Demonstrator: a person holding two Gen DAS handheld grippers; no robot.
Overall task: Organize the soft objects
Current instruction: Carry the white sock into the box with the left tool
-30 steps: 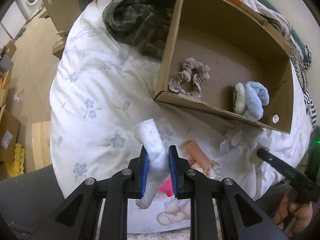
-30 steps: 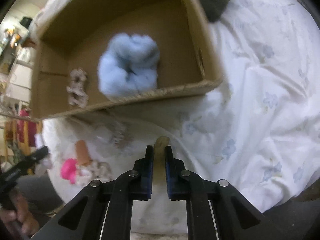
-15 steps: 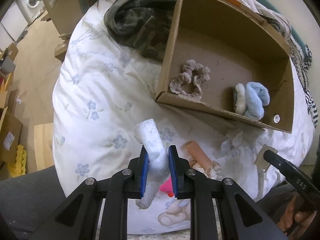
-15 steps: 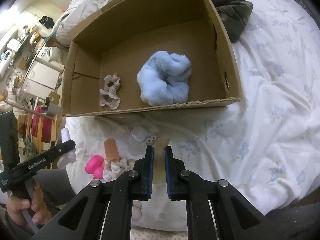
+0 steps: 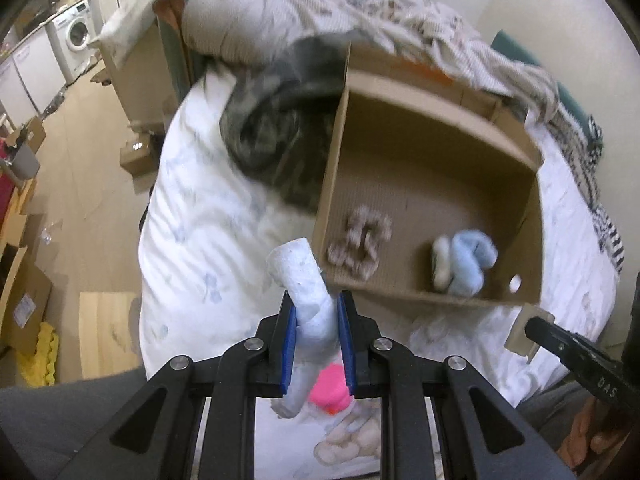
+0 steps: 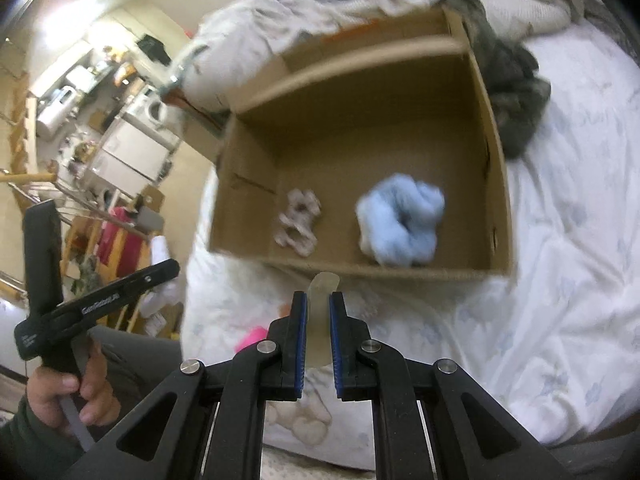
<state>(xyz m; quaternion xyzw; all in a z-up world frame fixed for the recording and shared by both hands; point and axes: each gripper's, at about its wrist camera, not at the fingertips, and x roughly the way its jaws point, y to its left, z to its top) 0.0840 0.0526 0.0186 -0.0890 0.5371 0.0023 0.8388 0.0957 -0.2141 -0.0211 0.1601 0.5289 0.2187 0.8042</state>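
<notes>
My left gripper [image 5: 317,312] is shut on a white rolled soft item [image 5: 300,280] that sticks up and forward between the blue pads, held above the bed. My right gripper [image 6: 319,308] is shut on a thin pale beige flat piece [image 6: 323,292]. An open cardboard box [image 5: 436,148] [image 6: 500,184] lies ahead on the floral bedsheet [image 5: 200,240]. Inside it sit a beige lace scrunchie [image 5: 358,242] [image 6: 298,220] and a fluffy light-blue item [image 5: 466,260] [image 6: 400,224]. A pink soft object [image 5: 330,390] [image 6: 250,338] lies on the sheet below the grippers.
Dark camouflage clothing [image 5: 276,136] [image 6: 516,100] is piled against the box's side. Striped blankets [image 5: 400,24] lie behind the box. The bed edge drops to a wooden floor [image 5: 80,160] with cardboard boxes and a washing machine [image 5: 76,36]. A person's hand [image 6: 72,388] grips the left tool.
Both grippers have risen and tilted up with their items still held. The box now sits lower in both views, and more of the room and the blankets behind shows.
</notes>
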